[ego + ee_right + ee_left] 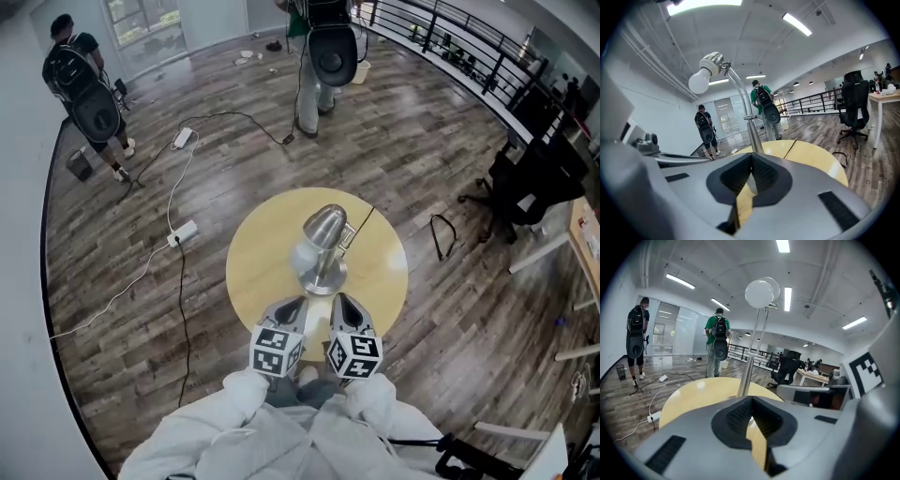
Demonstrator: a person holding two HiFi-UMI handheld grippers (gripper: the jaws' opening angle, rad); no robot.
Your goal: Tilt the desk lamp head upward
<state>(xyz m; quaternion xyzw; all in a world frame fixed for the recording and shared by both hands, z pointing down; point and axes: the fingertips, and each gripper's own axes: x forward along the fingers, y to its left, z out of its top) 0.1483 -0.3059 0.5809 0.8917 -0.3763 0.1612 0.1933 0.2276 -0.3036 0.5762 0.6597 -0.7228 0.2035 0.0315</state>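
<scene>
A silver desk lamp stands in the middle of a round yellow table (261, 251). In the head view its metal head (324, 225) hangs over the round base (322, 279). From the left gripper view the head (759, 293) sits high on a thin arm above the pole (746, 375). The right gripper view shows the white bulb (700, 82) facing left and slightly down. My left gripper (298, 304) and right gripper (339, 300) lie side by side at the table's near edge, just short of the base. Both are shut with nothing between the jaws, as the left gripper (751, 402) and right gripper (752, 159) show close up.
Two people with black backpacks stand on the wood floor beyond the table, one (86, 89) at far left, one (323, 56) straight ahead. Cables and a power strip (181, 232) lie on the floor to the left. A black office chair (525, 183) and a railing are at right.
</scene>
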